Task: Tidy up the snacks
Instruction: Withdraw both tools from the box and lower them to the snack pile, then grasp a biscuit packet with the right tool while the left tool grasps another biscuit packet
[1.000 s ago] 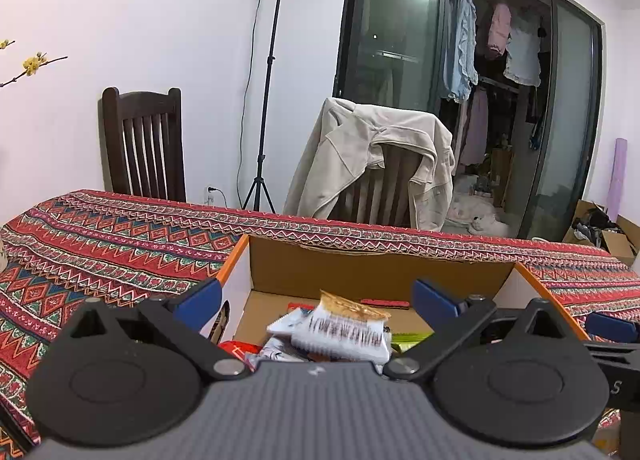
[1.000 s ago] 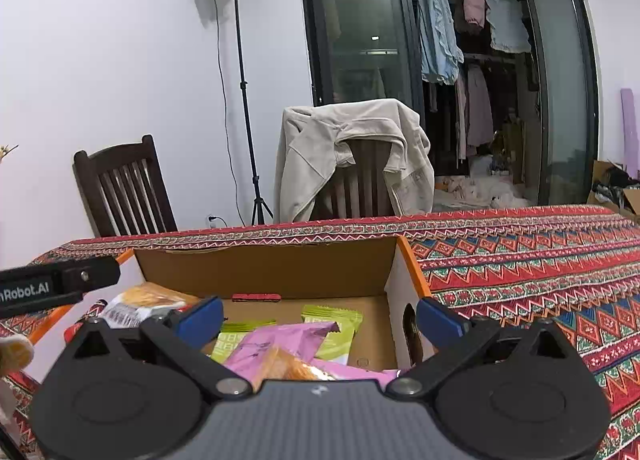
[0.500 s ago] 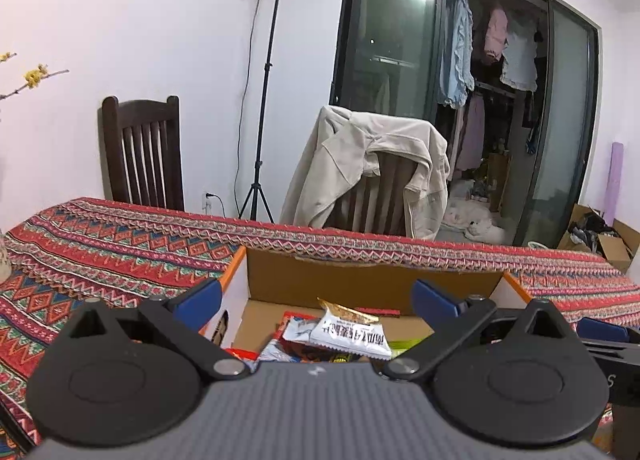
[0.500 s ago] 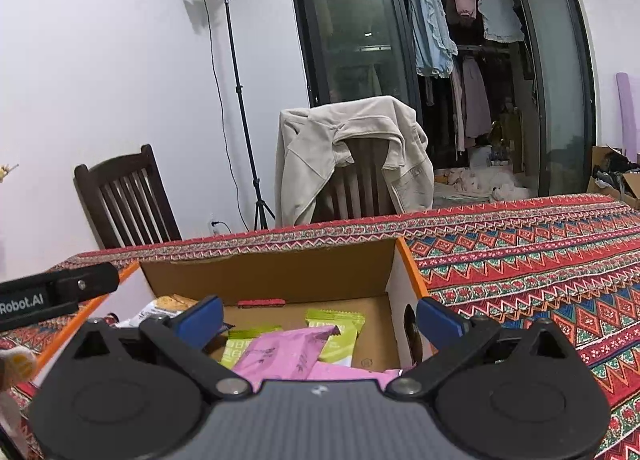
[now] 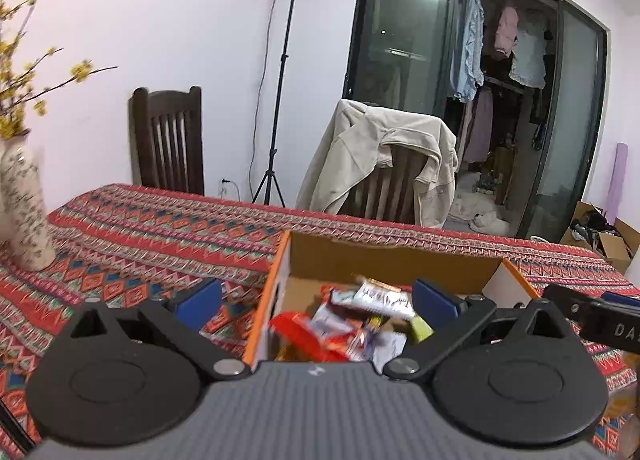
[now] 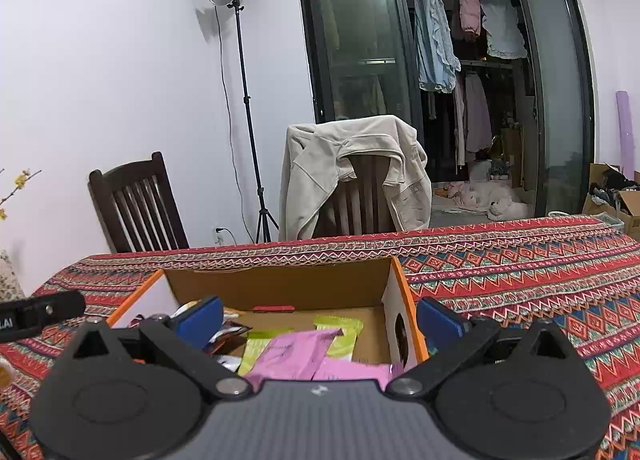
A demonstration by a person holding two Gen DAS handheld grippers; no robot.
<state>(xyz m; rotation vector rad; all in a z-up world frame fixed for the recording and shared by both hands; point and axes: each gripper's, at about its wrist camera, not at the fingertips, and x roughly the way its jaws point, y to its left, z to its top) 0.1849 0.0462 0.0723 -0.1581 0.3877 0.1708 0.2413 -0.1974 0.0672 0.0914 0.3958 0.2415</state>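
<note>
An open cardboard box (image 5: 384, 260) with orange edges sits on the patterned tablecloth and holds several snack packets. In the left wrist view I see a red packet (image 5: 304, 334) and a white packet (image 5: 380, 298) lying in it. In the right wrist view the box (image 6: 280, 284) holds pink packets (image 6: 292, 352) and green packets (image 6: 340, 334). My left gripper (image 5: 316, 298) is open and empty above the box's left wall. My right gripper (image 6: 320, 318) is open and empty above the box's right part.
A patterned vase (image 5: 24, 211) with yellow-flowered branches stands on the table at far left. Two wooden chairs (image 5: 168, 139) stand behind the table, one draped with a beige jacket (image 5: 380, 163). A light stand (image 5: 280, 79) is by the wall.
The white packet that sat between my left gripper's fingers now lies in the box. My left gripper has swung left, bringing the vase into view. The right gripper has lifted slightly.
</note>
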